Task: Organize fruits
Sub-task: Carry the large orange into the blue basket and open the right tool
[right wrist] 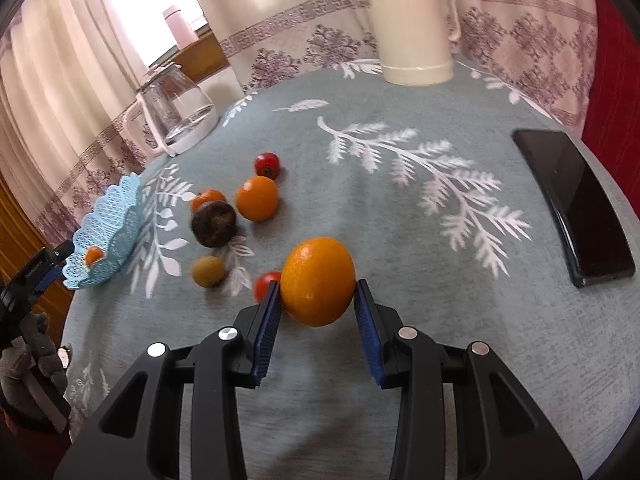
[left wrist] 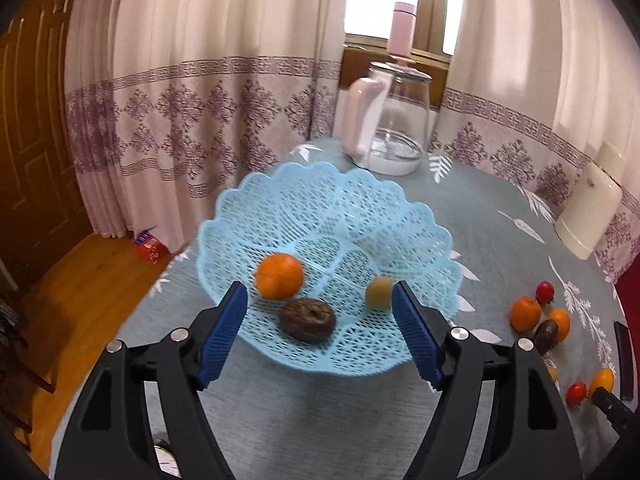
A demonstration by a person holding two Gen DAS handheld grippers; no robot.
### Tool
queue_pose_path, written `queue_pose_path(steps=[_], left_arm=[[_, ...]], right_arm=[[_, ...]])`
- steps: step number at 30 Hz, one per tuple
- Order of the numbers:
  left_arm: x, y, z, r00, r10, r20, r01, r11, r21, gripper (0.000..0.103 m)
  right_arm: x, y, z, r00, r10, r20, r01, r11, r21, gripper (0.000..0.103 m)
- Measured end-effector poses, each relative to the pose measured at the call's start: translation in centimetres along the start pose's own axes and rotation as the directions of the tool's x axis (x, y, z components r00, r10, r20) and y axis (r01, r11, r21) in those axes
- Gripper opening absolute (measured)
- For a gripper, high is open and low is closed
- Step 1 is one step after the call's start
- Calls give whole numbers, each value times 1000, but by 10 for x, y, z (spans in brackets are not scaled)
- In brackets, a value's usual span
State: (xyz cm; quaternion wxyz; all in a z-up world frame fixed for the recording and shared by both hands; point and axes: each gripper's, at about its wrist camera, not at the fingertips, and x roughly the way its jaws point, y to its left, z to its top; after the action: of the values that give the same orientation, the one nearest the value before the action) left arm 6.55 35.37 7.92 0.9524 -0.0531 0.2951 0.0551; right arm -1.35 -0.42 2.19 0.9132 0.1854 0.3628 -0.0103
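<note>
1. The right gripper [right wrist: 317, 286] is pinching a large orange [right wrist: 318, 281] between its blue pads [right wrist: 269, 322], both pads touching the fruit's sides above the grey-green tablecloth [right wrist: 400, 240].
2. A red tomato [right wrist: 266, 283] is sitting just left of that orange, partly hidden behind the left pad; a small greenish fruit [right wrist: 208, 271] is lying farther left.
3. Beyond them a dark brown fruit [right wrist: 213, 224], a mid-sized orange [right wrist: 256, 198], a smaller orange [right wrist: 206, 199] half hidden by the brown one, and a second tomato [right wrist: 267, 165] are clustering together.
4. The left gripper [left wrist: 320, 304] is hovering with its jaws spread wide and empty, at the near rim of the blue lattice basket [left wrist: 280, 208].
5. Inside the basket a tangerine [left wrist: 279, 276], a brown wrinkled fruit [left wrist: 307, 320] and a small yellow-green fruit [left wrist: 378, 291] are lying; the basket's near rim is standing between the spread pads and the fruit.
6. A glass kettle [left wrist: 394, 120] with a pink handle is standing far behind the basket; a pink bottle [left wrist: 402, 28] is sitting on the sill beyond.
7. Only the right wrist view is showing the black phone [right wrist: 572, 200] at the right and the whole cream jug [right wrist: 412, 24] at the far edge; only the left wrist view is showing the basket's contents fully and a red box [left wrist: 150, 248] on the wooden floor.
</note>
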Motion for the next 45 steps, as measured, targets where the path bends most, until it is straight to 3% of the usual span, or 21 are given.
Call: queue_pose_path(steps=[8, 17, 27, 43, 45], left_arm=[[-11, 21, 9, 998, 44, 35, -43, 999, -25, 78], [-20, 40, 20, 995, 75, 60, -71, 996, -61, 79], [-27, 53, 25, 995, 70, 74, -63, 994, -95, 79], [-28, 63, 27, 995, 63, 73, -54, 991, -122, 79], [-28, 63, 28, 995, 61, 73, -52, 991, -120, 79]], right_arm=[[-4, 54, 15, 997, 73, 24, -70, 992, -105, 38], [7, 138, 32, 984, 179, 20, -169, 954, -249, 38], [43, 217, 43, 972, 232, -38, -230, 909, -348, 38], [88, 258, 41, 975, 198, -104, -223, 897, -382, 39], [87, 258, 42, 975, 199, -94, -220, 899, -379, 44]])
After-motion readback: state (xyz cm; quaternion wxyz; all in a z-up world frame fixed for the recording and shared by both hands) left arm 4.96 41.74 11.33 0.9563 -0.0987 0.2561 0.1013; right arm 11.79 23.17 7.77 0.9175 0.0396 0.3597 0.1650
